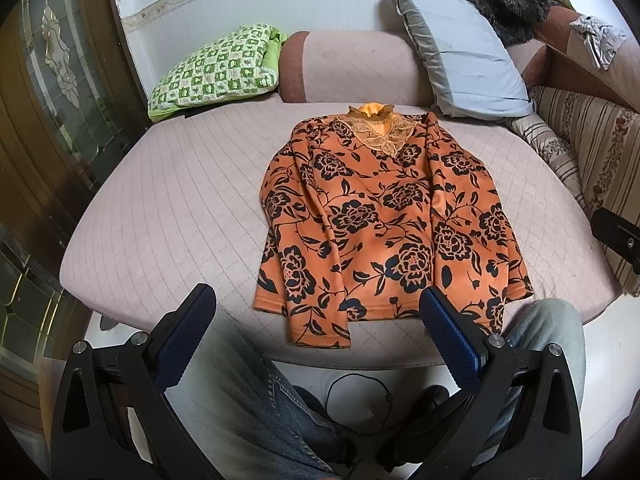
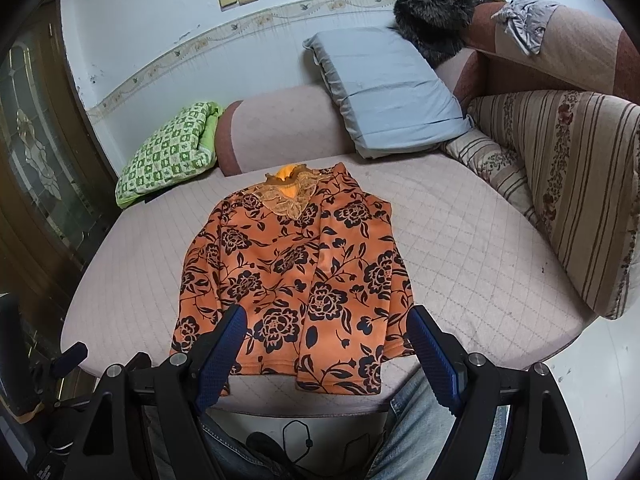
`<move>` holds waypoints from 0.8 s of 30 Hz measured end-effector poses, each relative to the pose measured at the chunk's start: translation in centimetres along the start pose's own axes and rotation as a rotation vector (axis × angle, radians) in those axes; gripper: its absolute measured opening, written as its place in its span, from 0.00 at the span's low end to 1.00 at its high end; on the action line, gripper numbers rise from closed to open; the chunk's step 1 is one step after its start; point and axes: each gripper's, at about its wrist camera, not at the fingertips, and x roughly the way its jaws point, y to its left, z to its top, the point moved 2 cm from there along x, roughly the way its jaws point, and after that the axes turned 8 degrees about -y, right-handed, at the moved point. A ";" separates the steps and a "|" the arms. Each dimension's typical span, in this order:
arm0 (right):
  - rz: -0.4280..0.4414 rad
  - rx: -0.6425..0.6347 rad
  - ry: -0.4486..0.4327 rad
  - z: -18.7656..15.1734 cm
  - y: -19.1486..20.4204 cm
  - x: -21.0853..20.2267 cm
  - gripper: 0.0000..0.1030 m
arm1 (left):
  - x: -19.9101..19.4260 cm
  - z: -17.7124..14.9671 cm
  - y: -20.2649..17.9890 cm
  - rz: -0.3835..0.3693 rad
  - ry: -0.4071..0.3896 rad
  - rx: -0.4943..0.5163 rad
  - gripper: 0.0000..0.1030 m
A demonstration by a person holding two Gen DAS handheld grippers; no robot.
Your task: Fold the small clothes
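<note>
A home living room: cushioned sofa (image 1: 168,208), pillows (image 1: 460,52), folded green quilt (image 1: 212,68), glass-panelled door (image 1: 52,80).

green checked quilt (image 1: 212,70) | grey pillow (image 1: 460,52) | possibly fur hat (image 1: 510,4)

Black claws (image 1: 316,300), blue pads, jeans (image 1: 248,392)

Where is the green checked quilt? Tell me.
In both views, the folded green checked quilt lies at the bed's far left, against the wall, beside the pink bolster.
</note>
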 end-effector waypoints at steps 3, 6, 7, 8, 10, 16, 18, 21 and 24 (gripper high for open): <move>0.002 -0.008 -0.003 0.0 0.1 0.6 0.79 | 0.6 0.2 -0.1 0.004 0.015 0.003 0.99; 0.008 0.005 0.013 -0.1 0.0 1.9 0.79 | 1.6 0.2 0.2 0.017 0.034 0.001 0.99; 0.017 0.016 0.028 -0.1 -0.1 2.7 0.79 | 2.1 0.1 0.4 0.021 0.042 -0.002 0.99; 0.026 0.023 0.038 -0.1 -0.1 3.4 0.79 | 2.6 0.1 0.7 0.024 0.054 -0.008 0.99; 0.041 0.030 0.055 0.1 -0.2 4.8 0.79 | 3.7 -0.1 1.0 0.025 0.076 -0.020 0.99; 0.121 0.050 0.123 0.8 -1.1 9.7 0.78 | 7.5 -0.5 0.1 -0.022 0.142 -0.036 0.99; 0.120 0.060 0.137 1.3 -1.9 11.4 0.78 | 8.9 -0.5 -0.4 -0.044 0.156 -0.033 0.99; 0.122 0.028 0.131 2.3 -2.4 14.1 0.78 | 11.4 -0.2 -0.8 -0.058 0.177 -0.024 0.99; 0.162 0.042 0.161 2.3 -2.8 17.0 0.76 | 14.1 0.3 0.6 -0.042 0.208 -0.055 0.99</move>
